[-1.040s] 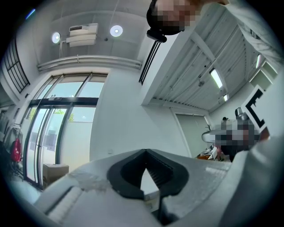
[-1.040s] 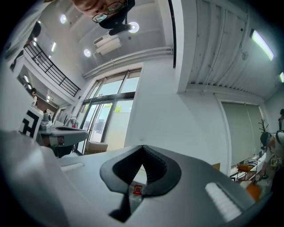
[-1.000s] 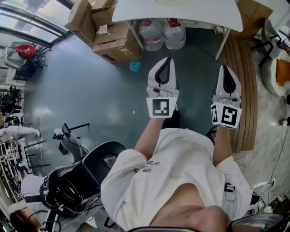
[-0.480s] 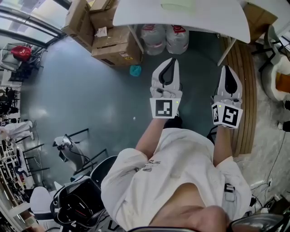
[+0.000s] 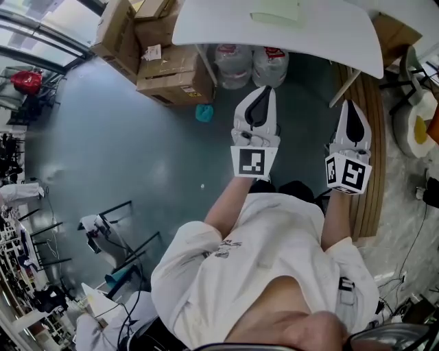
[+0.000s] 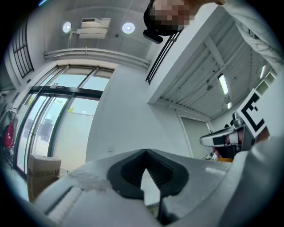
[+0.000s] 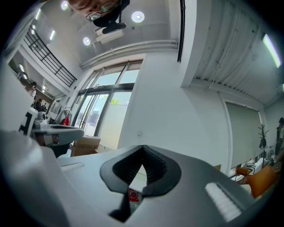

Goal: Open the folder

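As seen from the head view, the white, black-padded left gripper (image 5: 260,91) has its jaws fully together with nothing between them. The matching right gripper (image 5: 352,104) is in the same condition. Both forearms reach straight forward from the torso, roughly parallel and well apart. Each black-and-white marker cube (image 5: 252,162) faces the camera. Both grippers hang over the grey floor (image 5: 123,151) and point toward the near edge of the white round-cornered table (image 5: 329,31). The pale green flat folder (image 5: 276,11) lies closed on that table, well ahead of both grippers and touched by neither. Two clear plastic water bottles (image 5: 233,62) stand under the table, and brown cardboard boxes (image 5: 168,68) are stacked to their left.

In the left gripper view, the black ribbed pads (image 6: 162,168) meet at the tip, which leaves only the hollow of their own shape behind it. No object sits in that hollow. The gripper points slightly above level, toward a white wall and tall windows. The right gripper appears at the right edge of this view.

In the right gripper view, the pads (image 7: 153,166) likewise meet at the tip and clamp nothing. A red bottle cap (image 7: 133,194) shows through the hollow, far beyond the jaws. This gripper also points slightly above level, with the left gripper visible at the left edge of the view.
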A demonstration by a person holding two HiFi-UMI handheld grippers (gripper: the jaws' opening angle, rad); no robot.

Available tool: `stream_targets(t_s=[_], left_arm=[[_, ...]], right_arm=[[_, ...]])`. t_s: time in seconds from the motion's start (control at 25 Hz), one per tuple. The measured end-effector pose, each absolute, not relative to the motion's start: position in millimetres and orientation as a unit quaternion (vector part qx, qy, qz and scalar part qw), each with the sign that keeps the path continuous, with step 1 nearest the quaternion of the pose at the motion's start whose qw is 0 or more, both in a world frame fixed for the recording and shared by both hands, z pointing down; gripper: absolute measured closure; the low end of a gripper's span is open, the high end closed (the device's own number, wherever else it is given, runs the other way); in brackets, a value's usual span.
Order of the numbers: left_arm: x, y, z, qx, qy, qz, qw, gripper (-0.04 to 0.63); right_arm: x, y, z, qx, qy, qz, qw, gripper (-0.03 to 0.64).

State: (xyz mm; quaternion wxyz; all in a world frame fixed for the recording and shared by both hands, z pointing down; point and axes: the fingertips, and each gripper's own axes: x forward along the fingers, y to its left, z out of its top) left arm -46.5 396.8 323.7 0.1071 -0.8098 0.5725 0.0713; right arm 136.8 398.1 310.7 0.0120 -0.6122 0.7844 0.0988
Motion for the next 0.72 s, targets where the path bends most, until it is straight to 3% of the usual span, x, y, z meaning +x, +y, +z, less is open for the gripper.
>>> stream_targets(t_s=[0.72], left_arm=[[-52,295,342,-0.811,0.572,0.054,0.111,0.595]], right_arm=[[129,295,342,-0.604,0.793,0.081,0.006,0.615]])
